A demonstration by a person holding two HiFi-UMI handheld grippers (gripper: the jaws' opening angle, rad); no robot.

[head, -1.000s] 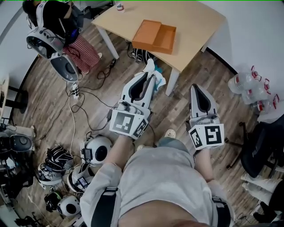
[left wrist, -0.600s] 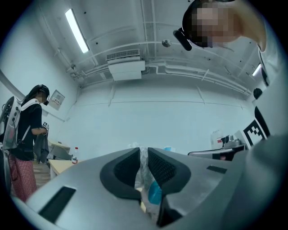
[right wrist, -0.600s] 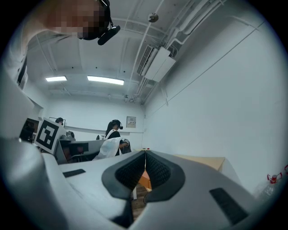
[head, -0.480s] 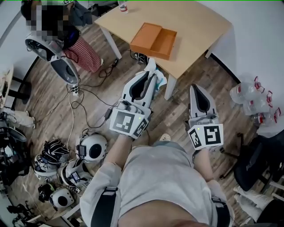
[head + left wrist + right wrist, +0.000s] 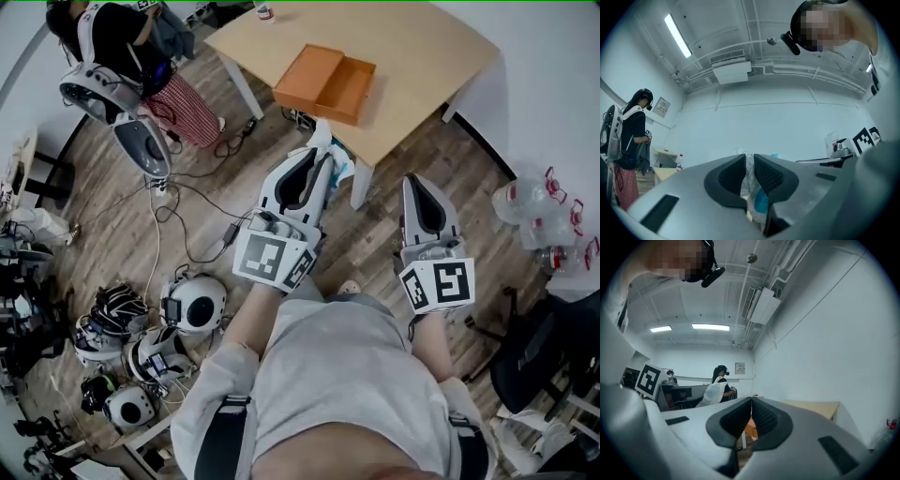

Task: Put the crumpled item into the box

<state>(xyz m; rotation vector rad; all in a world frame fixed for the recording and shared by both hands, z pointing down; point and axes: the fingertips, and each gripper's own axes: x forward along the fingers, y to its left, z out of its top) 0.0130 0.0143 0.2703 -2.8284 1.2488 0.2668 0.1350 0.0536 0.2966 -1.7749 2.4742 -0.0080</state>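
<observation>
Left gripper (image 5: 318, 159) clamped on a white-and-blue crumpled item (image 5: 338, 169) at the desk's (image 5: 422, 56) near edge, orange box (image 5: 348, 90) open and empty there, right gripper (image 5: 418, 182) closed on nothing.

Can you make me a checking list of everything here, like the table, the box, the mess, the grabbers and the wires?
Surface: wooden table, mostly bare.
Job's things: orange box open on the table; crumpled item held short of the table, not yet in the box.
Clutter: small bottle at the table's far edge.
Grippers: left gripper shut on the crumpled item; right gripper shut, empty.
Cables: cables loose on the floor.
Surroundings: helmets on the floor, water bottles by the wall, another person.
</observation>
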